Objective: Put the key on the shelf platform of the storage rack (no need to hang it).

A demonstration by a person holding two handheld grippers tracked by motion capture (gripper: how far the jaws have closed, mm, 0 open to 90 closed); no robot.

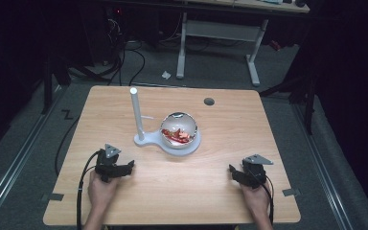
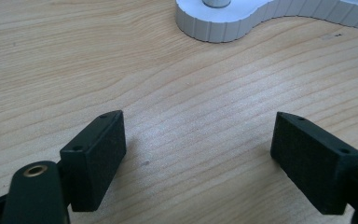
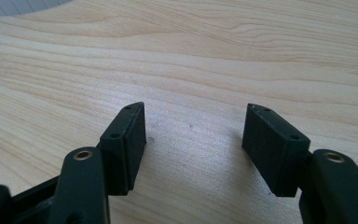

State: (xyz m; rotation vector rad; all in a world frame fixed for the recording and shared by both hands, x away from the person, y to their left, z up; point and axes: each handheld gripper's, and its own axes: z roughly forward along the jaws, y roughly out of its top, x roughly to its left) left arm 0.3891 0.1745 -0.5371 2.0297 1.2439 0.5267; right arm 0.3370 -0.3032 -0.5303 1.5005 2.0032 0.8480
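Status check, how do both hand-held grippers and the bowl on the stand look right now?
Left hand-held gripper open, empty, low over table. Right hand-held gripper same. Bowl on white stand, untouched. Nothing between.

Tables: one wooden table (image 1: 230,191)
Grippers: two, left gripper (image 1: 124,168) and right gripper (image 1: 235,172)
Hands: two
White stands: one white stand (image 1: 146,141)
Upright posts: one
Glass globes: one glass globe (image 1: 179,128)

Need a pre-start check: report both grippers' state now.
Left gripper: open, fingers apart over bare table, holding nothing.
Right gripper: open, fingers apart, holding nothing.
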